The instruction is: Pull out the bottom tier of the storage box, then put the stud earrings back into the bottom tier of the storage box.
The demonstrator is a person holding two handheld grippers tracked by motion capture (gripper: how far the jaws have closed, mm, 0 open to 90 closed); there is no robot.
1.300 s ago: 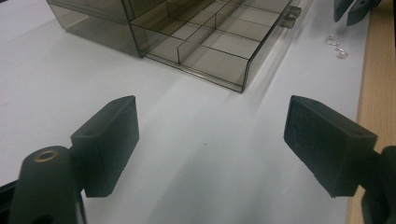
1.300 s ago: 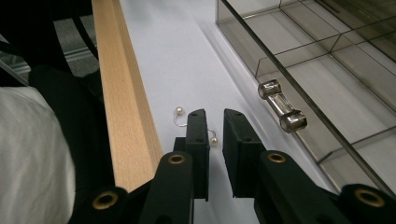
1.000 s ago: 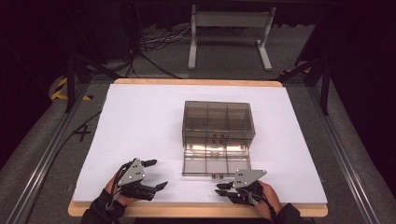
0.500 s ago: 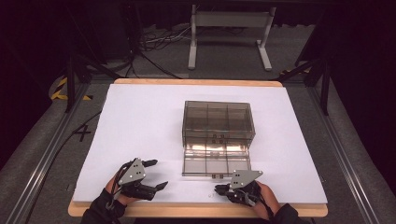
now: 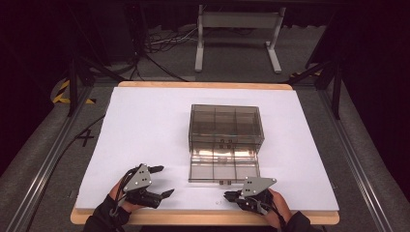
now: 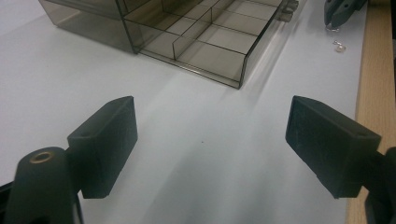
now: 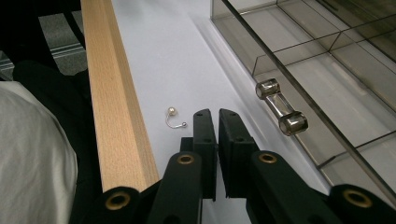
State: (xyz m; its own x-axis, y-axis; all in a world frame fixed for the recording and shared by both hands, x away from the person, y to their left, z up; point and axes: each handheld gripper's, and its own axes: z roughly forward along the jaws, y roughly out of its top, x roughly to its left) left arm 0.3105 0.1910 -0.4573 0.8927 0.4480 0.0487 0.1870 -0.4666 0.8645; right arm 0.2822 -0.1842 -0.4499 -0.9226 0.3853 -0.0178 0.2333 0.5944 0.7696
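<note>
A smoky plastic drawer box (image 5: 226,129) sits mid-table, its drawer (image 5: 224,166) pulled out. The left gripper (image 5: 157,181) rests with jaws wide apart; the right gripper (image 7: 217,122), jaws together, lies beside a small earring (image 7: 173,118).

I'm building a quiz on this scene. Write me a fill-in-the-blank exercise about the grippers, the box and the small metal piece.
1. The left gripper has its jaws ____.
2. The right gripper has its jaws nearly ____, with nothing between them.
3. The bottom drawer of the smoky clear organizer box is pulled ____.
4. The small curved metal piece with ball ends lies on the white table cover between the wooden table edge and the right gripper's ____.

Missing words: open; shut; out; jaws
</note>
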